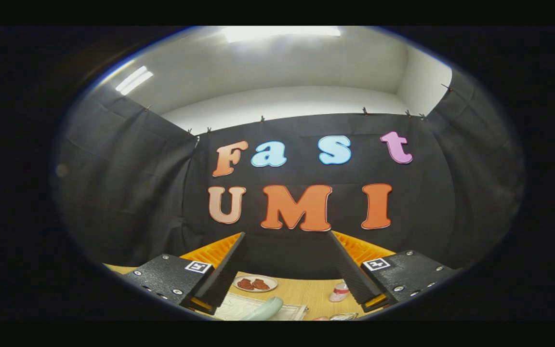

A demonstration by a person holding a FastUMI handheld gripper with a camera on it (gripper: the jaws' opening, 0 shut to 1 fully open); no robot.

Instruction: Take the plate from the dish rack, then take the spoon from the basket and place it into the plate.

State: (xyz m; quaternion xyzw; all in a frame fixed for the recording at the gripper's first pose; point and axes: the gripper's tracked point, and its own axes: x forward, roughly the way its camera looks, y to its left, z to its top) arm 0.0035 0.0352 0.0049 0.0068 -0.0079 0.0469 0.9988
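The hand-held gripper (287,236) is sitting spread wide, its two fingers (224,270) standing well apart with nothing between them — released, grasping nothing. It is tilting upward, so the fingertips are pointing at the black cloth wall of the booth rather than down at the work surface.

Below and between the fingers, the wooden table (306,291) is showing as a narrow strip. On it, just ahead of the one finger's base, a small light plate (255,283) is lying flat and carrying two reddish-brown pieces (252,284) side by side. Nearer still, a pale mat or tray with faint lines (239,306) is resting on the table, and a pale green rounded handle (265,309) is lying across it — whether this is the spoon cannot be told. Near the other finger's base a small white container with a red band (339,291) is standing upright. A further small object (344,316) is showing at the table's near edge, too cut off to tell.

Above the cloth, a white wall and ceiling with bright lights (280,33) are showing.
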